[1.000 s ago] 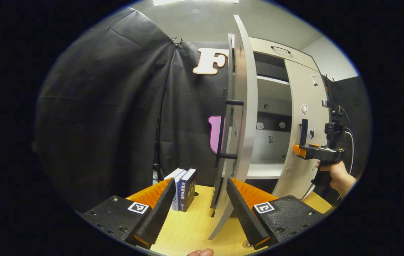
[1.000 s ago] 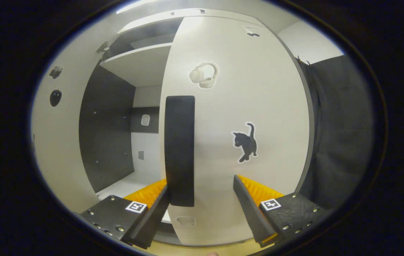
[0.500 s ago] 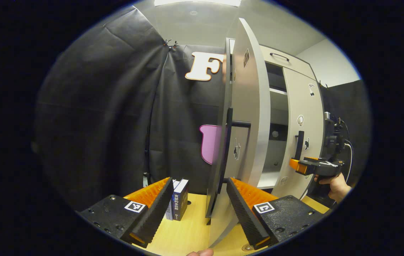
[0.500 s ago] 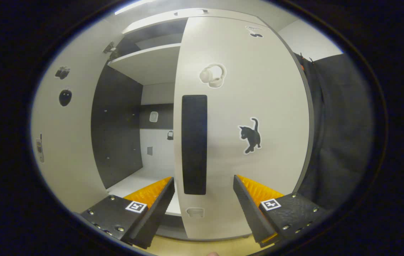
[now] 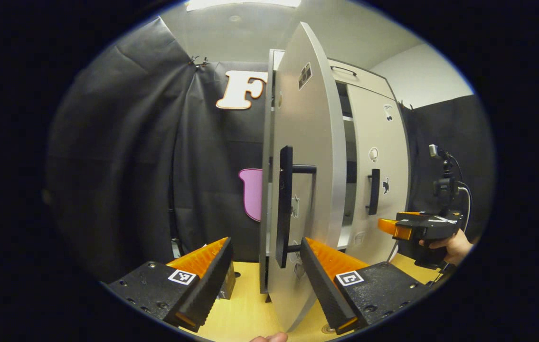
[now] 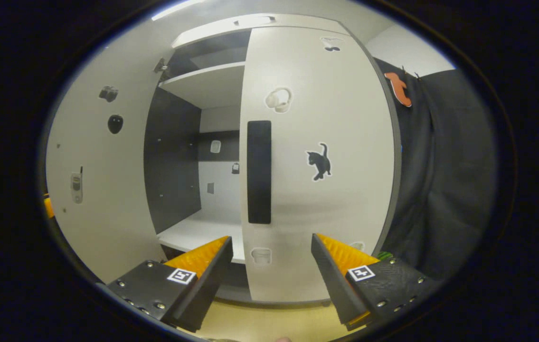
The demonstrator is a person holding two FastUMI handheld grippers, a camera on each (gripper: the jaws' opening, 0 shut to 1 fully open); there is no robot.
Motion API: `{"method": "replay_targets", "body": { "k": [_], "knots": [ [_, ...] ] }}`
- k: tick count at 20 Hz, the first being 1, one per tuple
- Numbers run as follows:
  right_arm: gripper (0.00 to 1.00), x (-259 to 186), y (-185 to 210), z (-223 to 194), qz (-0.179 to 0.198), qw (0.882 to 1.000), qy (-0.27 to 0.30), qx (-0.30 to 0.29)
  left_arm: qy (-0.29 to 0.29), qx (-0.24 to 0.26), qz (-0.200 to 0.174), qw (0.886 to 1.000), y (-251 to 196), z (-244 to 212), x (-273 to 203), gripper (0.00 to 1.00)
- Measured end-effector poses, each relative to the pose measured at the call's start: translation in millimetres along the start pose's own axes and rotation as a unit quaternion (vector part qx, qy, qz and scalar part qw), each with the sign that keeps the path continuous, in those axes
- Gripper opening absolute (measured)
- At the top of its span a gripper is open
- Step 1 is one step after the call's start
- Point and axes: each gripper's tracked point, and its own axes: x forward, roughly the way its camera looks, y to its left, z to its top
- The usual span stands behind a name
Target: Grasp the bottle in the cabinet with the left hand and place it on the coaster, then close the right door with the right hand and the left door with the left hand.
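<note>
right door (image 6: 316,156) looking nearly closed | left door (image 5: 305,180) standing ajar, closing left to do | left gripper (image 5: 264,280) spread wide, pressing the door's outer face near its handle | right gripper (image 6: 271,278) released, holding nothing

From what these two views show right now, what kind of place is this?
Probably a staged recording booth, not a real home. Black cloth hangs as walls around a white cabinet with stickers on its doors, standing on a light wooden table. A hand holds tongs carrying a camera.

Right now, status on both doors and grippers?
Left gripper open, by left door handle. Right gripper open, off right door. Right door about shut; left door ajar.
</note>
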Motion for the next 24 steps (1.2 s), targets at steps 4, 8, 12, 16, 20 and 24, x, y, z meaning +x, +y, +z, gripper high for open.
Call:
{"method": "replay_targets", "body": {
  "k": [4, 8, 12, 16, 20, 24],
  "knots": [
    [1.0, -10, -25, -10, -0.013, 1.0, 0.008, -0.011, 0.005, 0.003, -0.029, 1.0, -35, -4, 10, 0.87],
    [1.0, -21, -50, -12, -0.025, 1.0, 0.007, -0.005, -0.003, 0.017, -0.024, 1.0, -54, -4, 23, 0.92],
    [1.0, -24, -66, -16, -0.029, 0.999, 0.015, -0.003, -0.001, 0.008, -0.033, 0.999, -71, -7, 31, 0.92],
    [1.0, -31, -69, -22, -0.027, 0.999, 0.019, -0.015, 0.001, -0.01, -0.042, 0.999, -89, -10, 46, 0.92],
    [1.0, -39, -74, -25, -0.025, 0.999, 0.024, -0.017, 0.0, -0.025, -0.037, 0.999, -108, -15, 70, 0.98],
    [1.0, -43, -80, -25, -0.025, 0.999, 0.028, -0.011, 0.011, -0.036, -0.041, 0.998, -132, -22, 98, 1.0]
  ]
}}
